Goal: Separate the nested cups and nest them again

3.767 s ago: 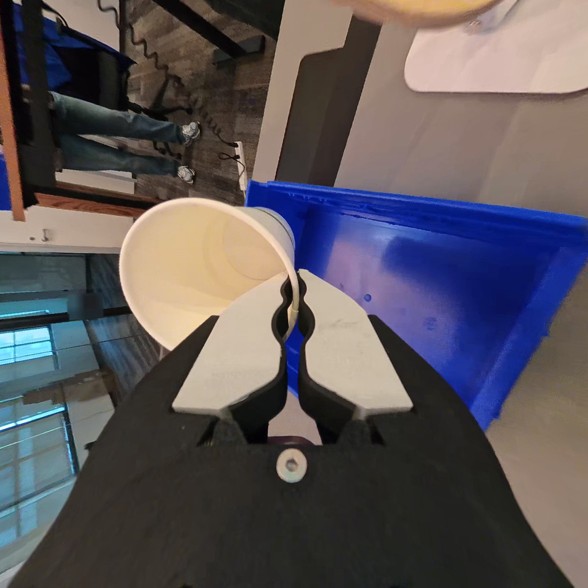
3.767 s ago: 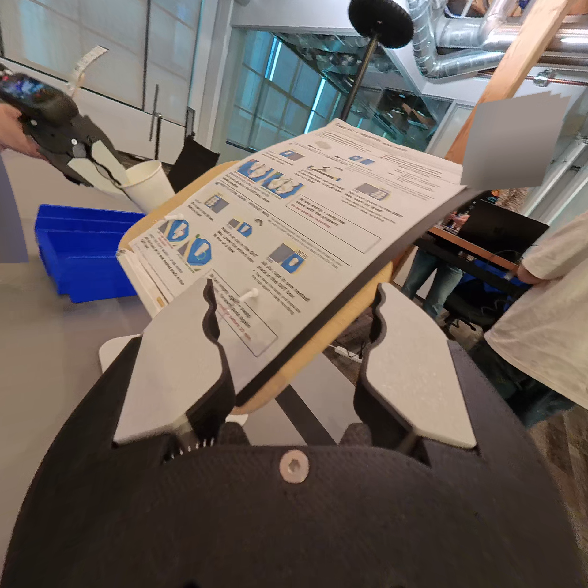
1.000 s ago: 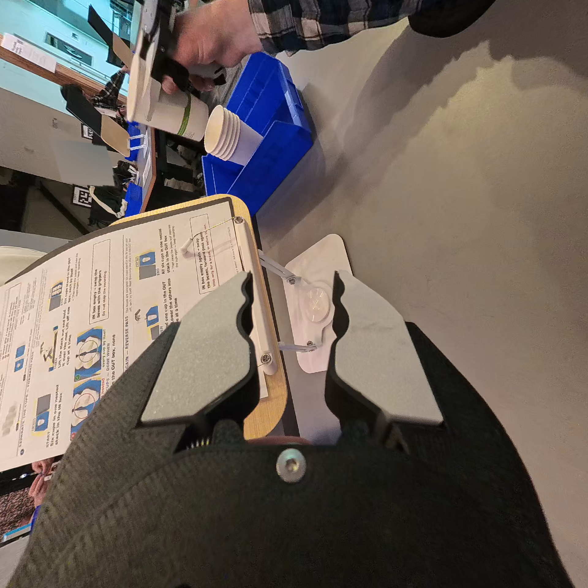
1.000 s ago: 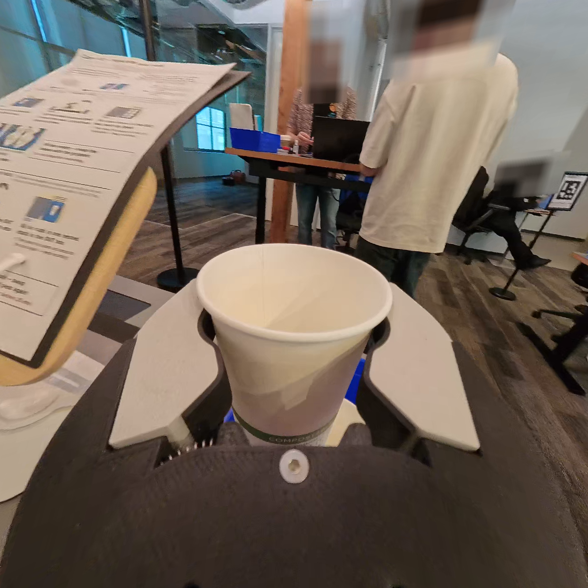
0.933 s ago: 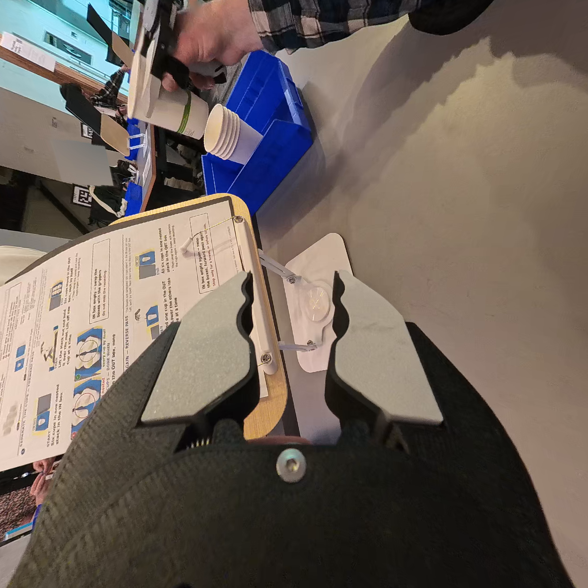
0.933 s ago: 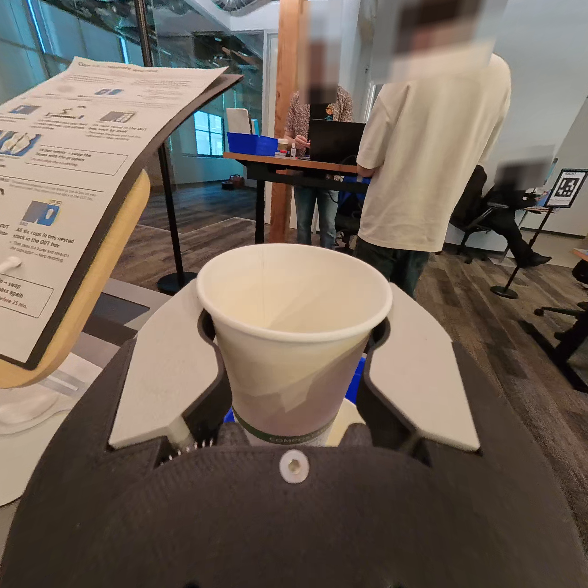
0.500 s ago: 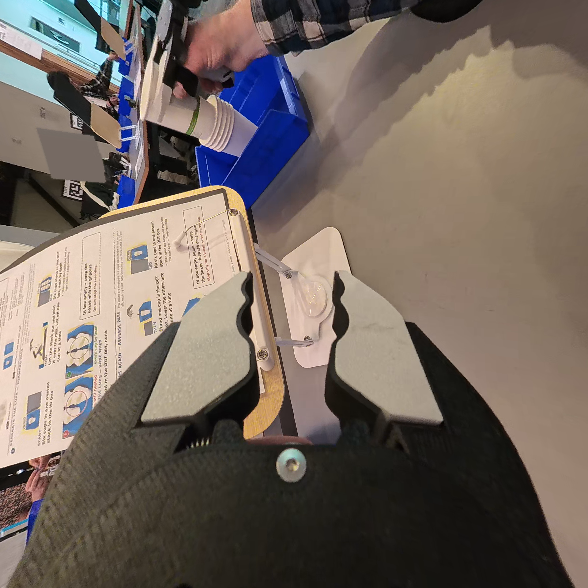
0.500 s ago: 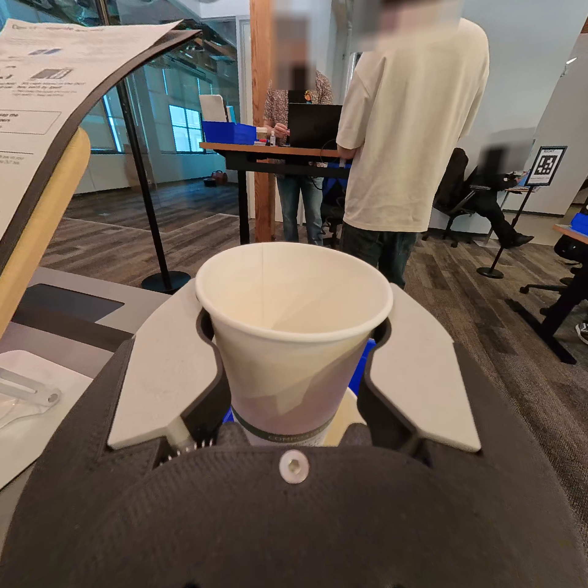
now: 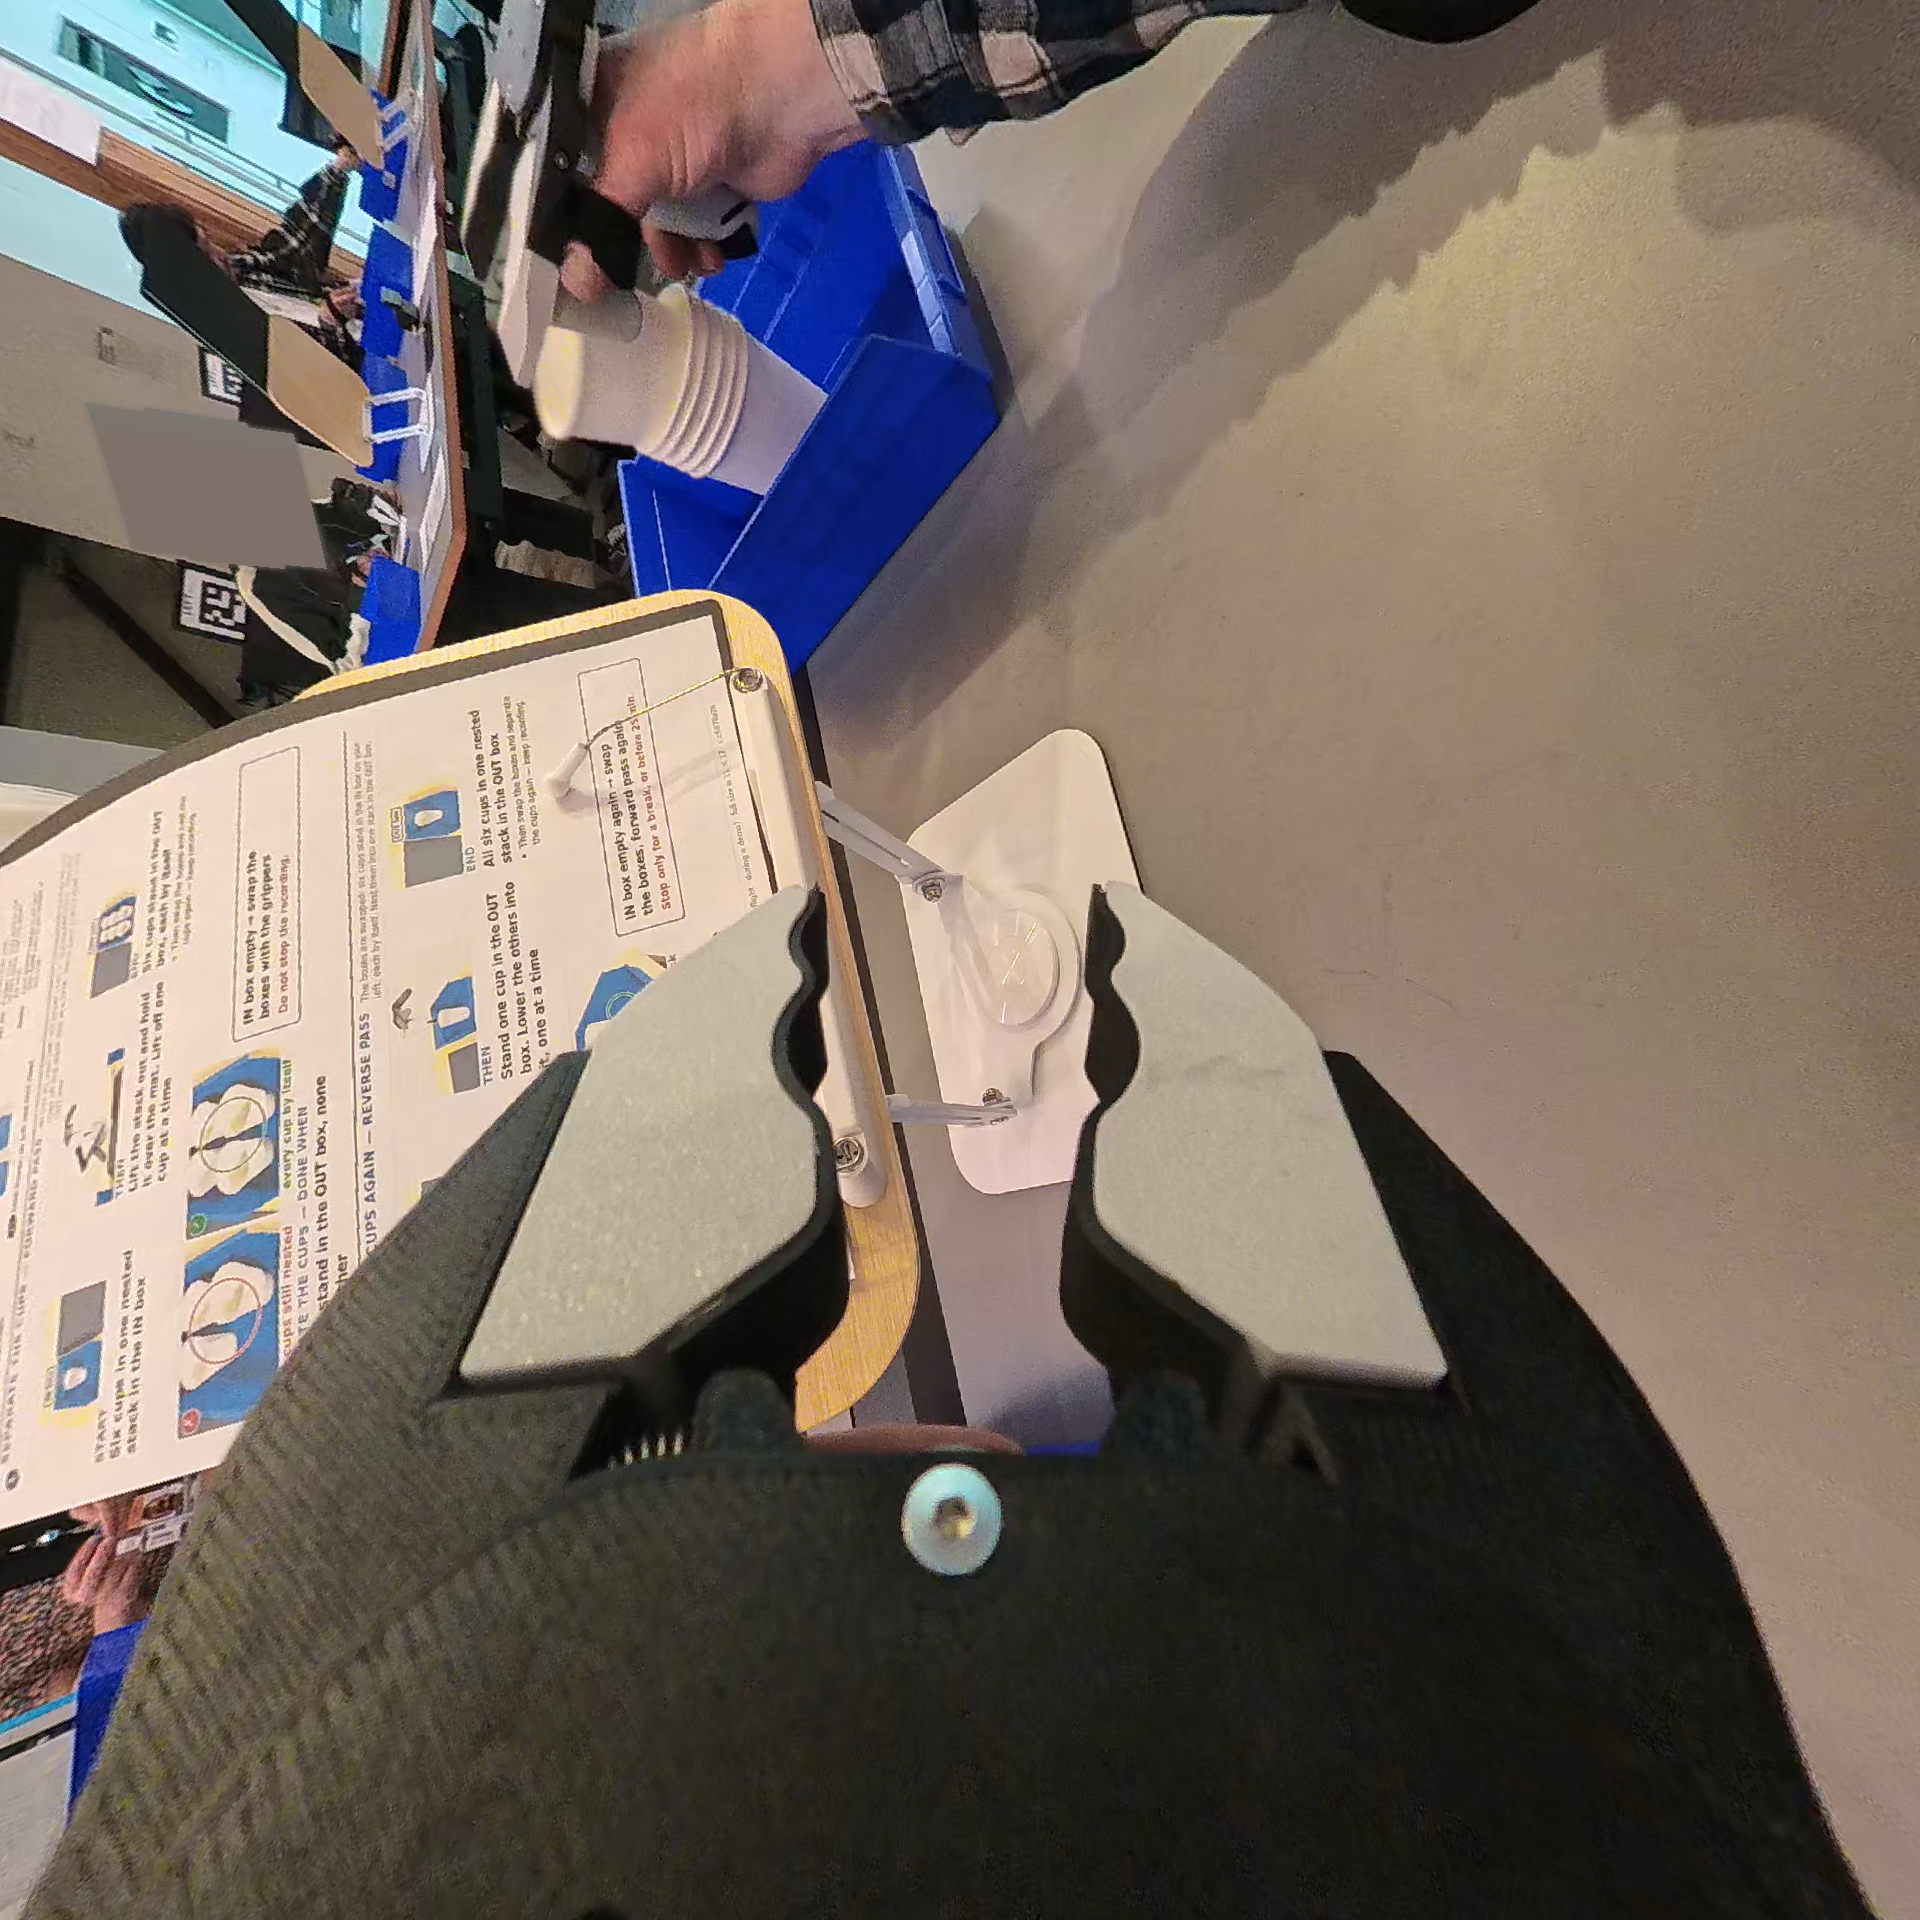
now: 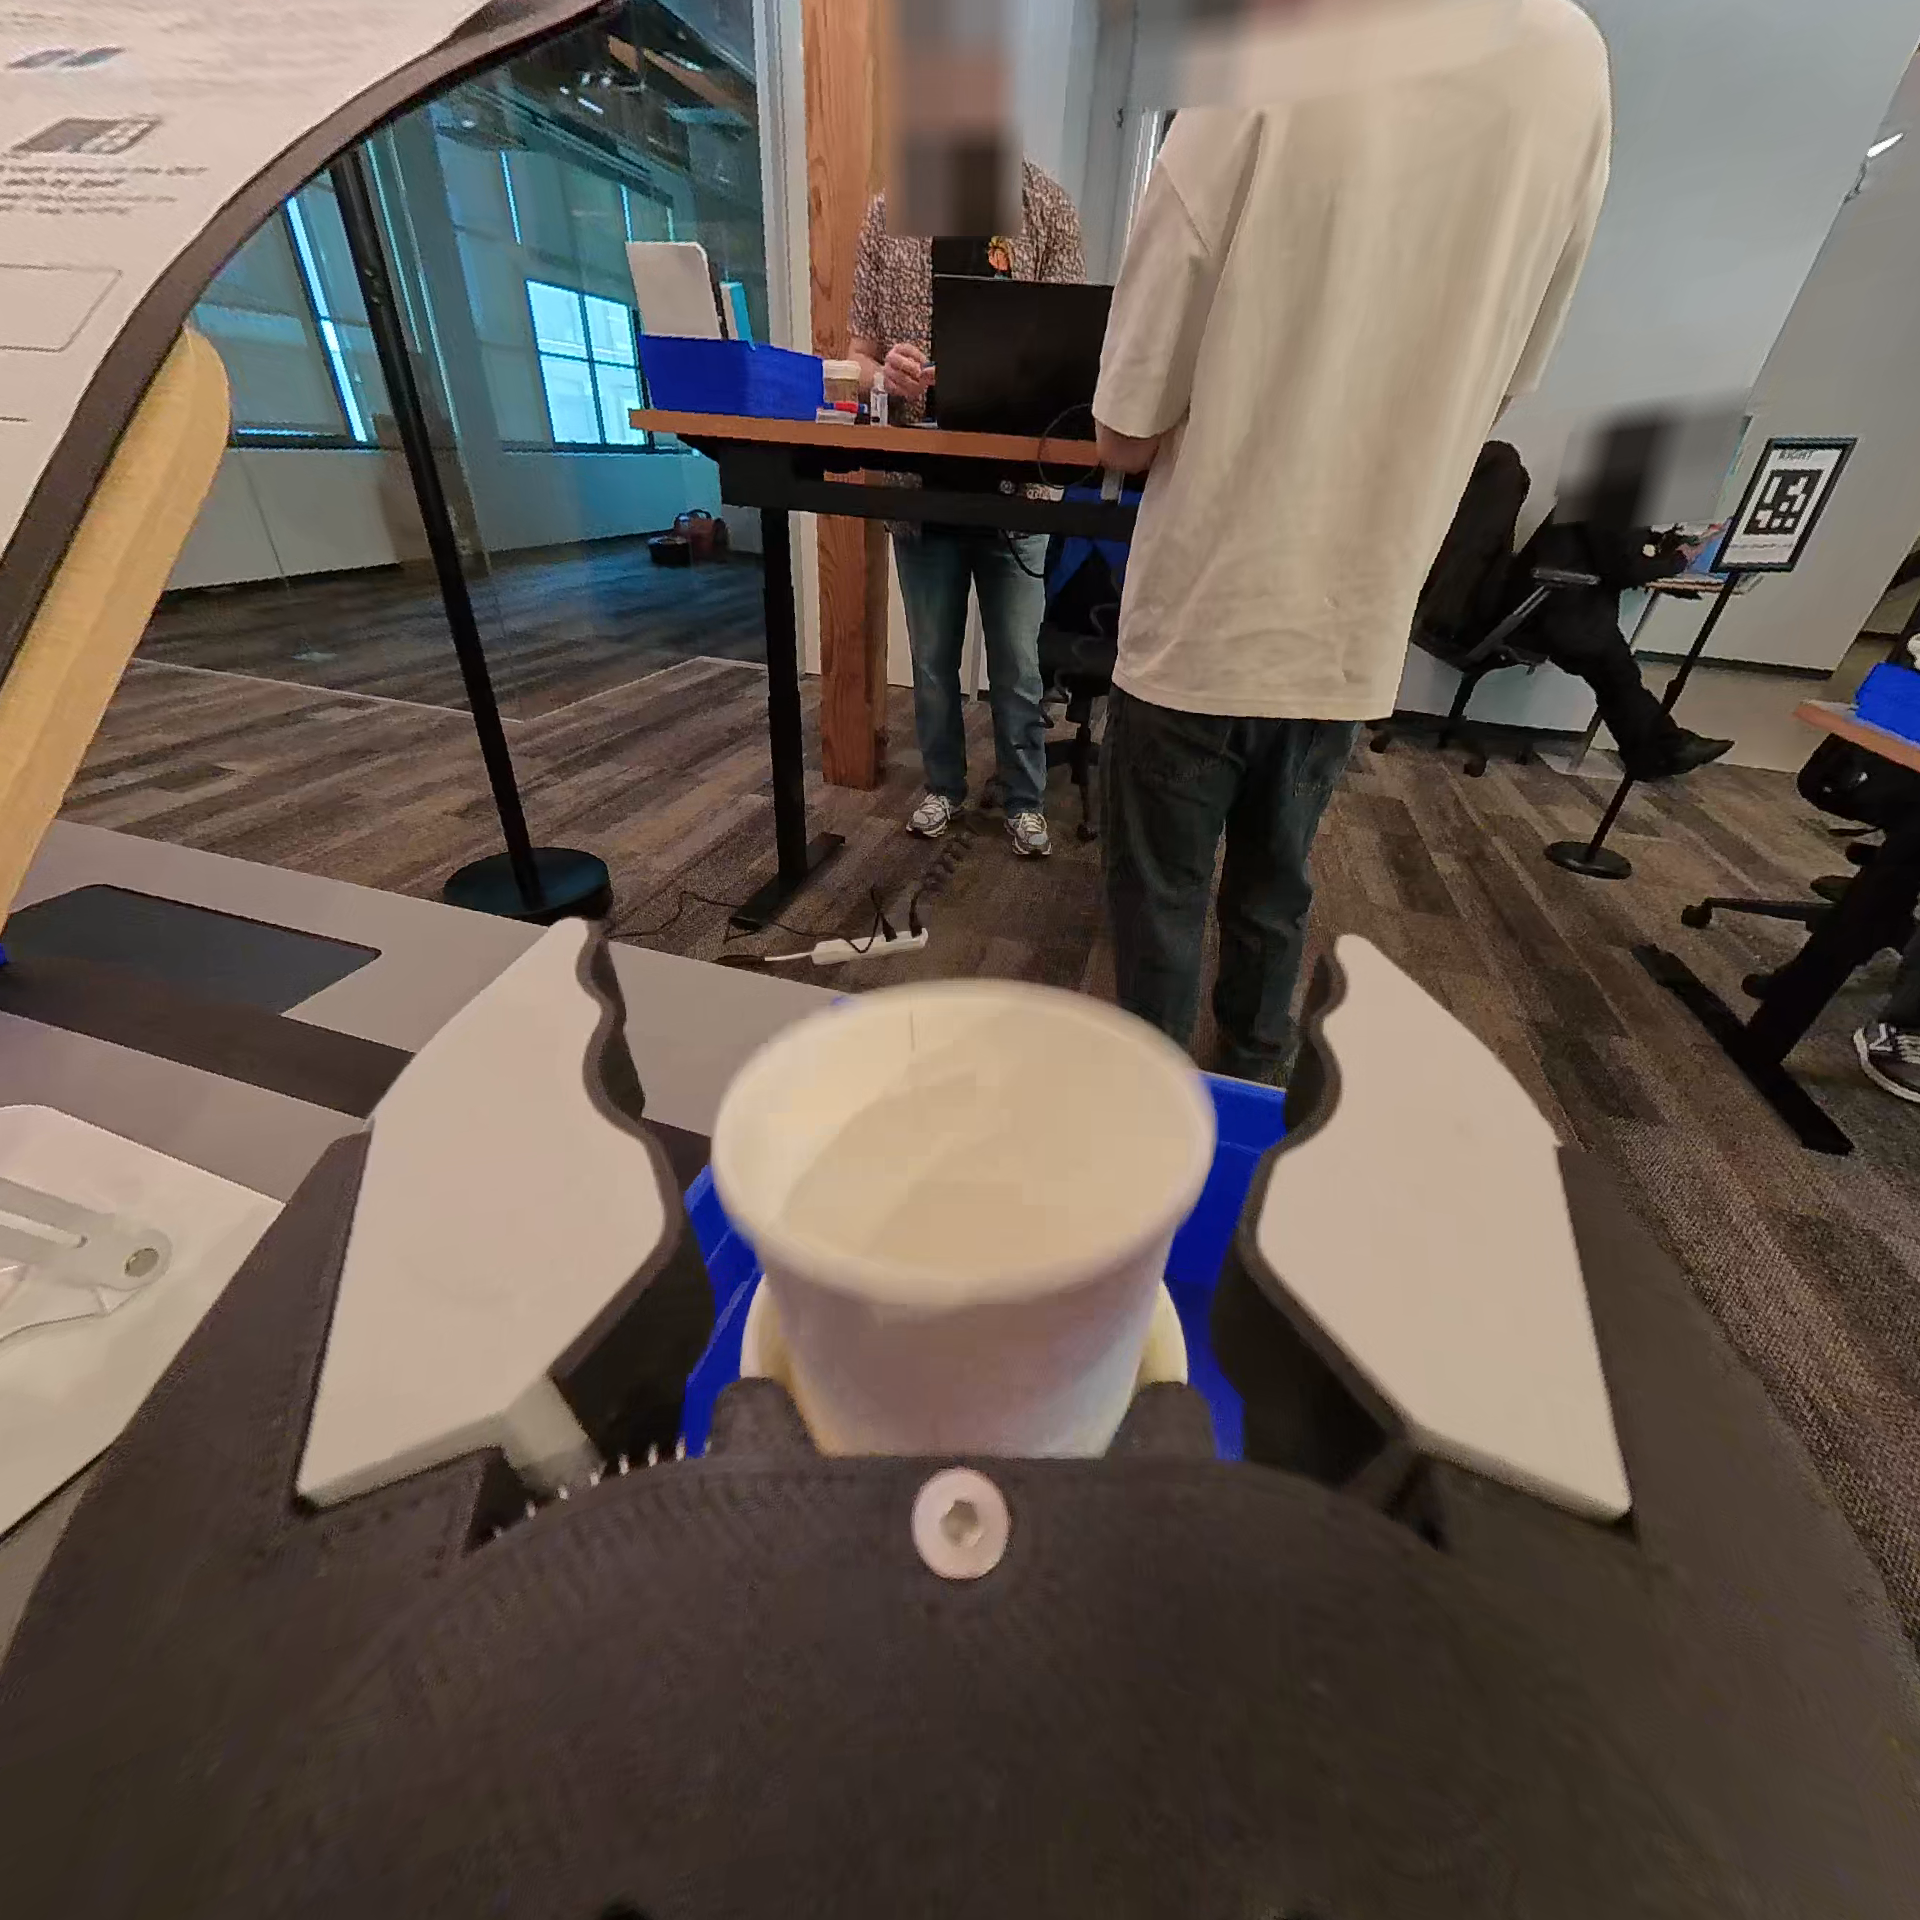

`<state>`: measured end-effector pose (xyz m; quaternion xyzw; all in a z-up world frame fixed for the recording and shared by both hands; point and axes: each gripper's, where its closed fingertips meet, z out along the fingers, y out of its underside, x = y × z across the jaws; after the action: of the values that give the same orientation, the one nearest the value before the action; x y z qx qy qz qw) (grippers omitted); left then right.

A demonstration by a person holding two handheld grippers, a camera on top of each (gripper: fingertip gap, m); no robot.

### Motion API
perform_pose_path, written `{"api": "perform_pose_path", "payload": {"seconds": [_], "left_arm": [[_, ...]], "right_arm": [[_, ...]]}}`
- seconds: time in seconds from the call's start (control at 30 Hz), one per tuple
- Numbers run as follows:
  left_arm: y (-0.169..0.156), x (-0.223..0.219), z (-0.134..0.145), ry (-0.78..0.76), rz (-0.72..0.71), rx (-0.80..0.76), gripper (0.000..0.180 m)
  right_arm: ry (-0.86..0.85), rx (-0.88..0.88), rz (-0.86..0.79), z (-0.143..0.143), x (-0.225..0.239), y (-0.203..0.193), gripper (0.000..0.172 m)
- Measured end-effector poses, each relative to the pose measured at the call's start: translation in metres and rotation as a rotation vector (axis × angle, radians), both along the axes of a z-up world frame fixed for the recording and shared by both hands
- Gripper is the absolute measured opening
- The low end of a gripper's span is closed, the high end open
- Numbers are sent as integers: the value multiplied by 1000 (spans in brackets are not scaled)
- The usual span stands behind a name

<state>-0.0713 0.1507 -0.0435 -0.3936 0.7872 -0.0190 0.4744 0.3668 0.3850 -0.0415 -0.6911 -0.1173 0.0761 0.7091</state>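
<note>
My right gripper [image 10: 961,945] is open wide. A white paper cup [image 10: 961,1195] stands between its fingers [image 10: 499,1174] with a gap on each side, and its base sits in the rim of another cup below. In the left wrist view this cup tops a stack of nested white cups [image 9: 686,405] standing in a blue bin [image 9: 883,416]. The right gripper [image 9: 540,239] is around the stack's top, held by a hand. My left gripper [image 9: 951,914] is open and empty above the grey table [image 9: 1455,623].
An instruction board [image 9: 416,935] on a white stand base [image 9: 1039,831] is just ahead of my left gripper. A second blue bin [image 9: 831,239] lies beside the first. Beyond the table, people [image 10: 1330,364] stand at a desk [image 10: 862,436]. My hands' fingertips stand some 50 centimetres from each other.
My right gripper lowered its cup into the stack and opened. The cup left the grasp and sits lower between the fingers. My left gripper stayed open and barely moved.
</note>
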Motion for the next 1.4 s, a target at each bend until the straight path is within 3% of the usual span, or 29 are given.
{"api": "perform_pose_path", "payload": {"seconds": [0.23,0.53,0.7,0.87,1.0,1.13,1.23,1.33,1.4], "left_arm": [[5,1,3,-22,19,-2,49],[69,-31,33,-153,308,104,56],[114,-90,47,-206,533,145,50],[138,-135,49,-206,678,174,47],[145,-138,46,-236,678,136,44],[152,-132,41,-275,672,83,48],[164,-139,33,-268,715,62,56],[177,-159,27,-288,779,14,61],[188,-179,25,-316,846,-10,62]], "right_arm": [[-12,98,-5,38,-5,-19,118],[-200,255,78,84,-73,-50,69],[-255,269,137,88,-107,-57,57],[-293,230,177,76,-130,-51,52],[-303,205,211,69,-143,-49,52],[-336,147,192,63,-140,-44,63],[-380,65,134,54,-118,-36,79],[-397,-143,115,27,-86,-31,89],[-395,-223,50,15,-54,-29,90]]}}
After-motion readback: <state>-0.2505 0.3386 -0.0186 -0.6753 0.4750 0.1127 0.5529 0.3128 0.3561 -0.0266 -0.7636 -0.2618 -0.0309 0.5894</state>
